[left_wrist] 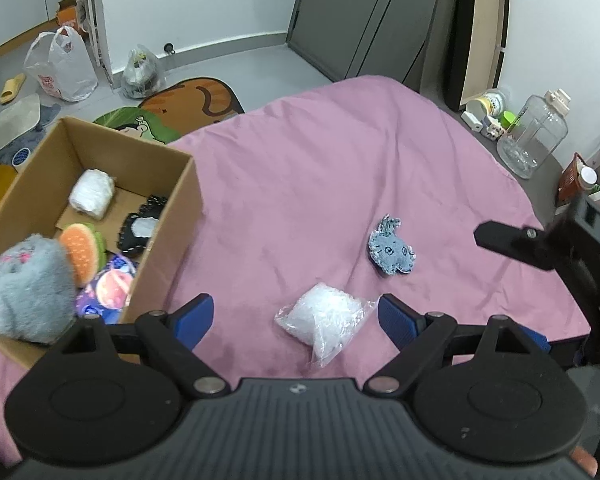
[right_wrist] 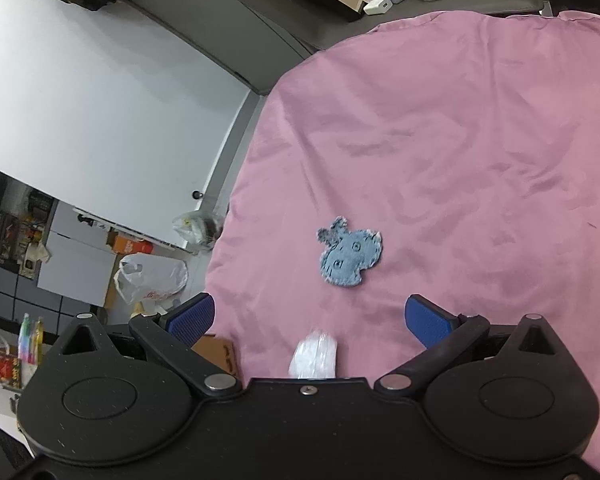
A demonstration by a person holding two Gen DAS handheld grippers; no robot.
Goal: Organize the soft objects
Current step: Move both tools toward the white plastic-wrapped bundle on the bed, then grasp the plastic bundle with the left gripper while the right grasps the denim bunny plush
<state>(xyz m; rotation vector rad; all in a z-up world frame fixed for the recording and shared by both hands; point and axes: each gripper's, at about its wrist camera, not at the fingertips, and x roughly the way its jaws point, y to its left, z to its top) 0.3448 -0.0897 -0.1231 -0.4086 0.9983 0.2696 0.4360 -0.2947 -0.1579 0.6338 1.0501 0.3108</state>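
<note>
Both tongs are gaping empty, the left tongs (left_wrist: 296,318) lining up on the plastic bag (left_wrist: 327,322), the right tongs (right_wrist: 310,318) facing the blue patch (right_wrist: 349,258), since both belong in the box (left_wrist: 182,216).

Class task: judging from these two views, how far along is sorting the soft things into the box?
Done: the box already holds several soft items, including a grey plush. In hand: nothing; both the left gripper and right gripper are open. Left: the clear bag and blue patch lie on the sheet.
</note>
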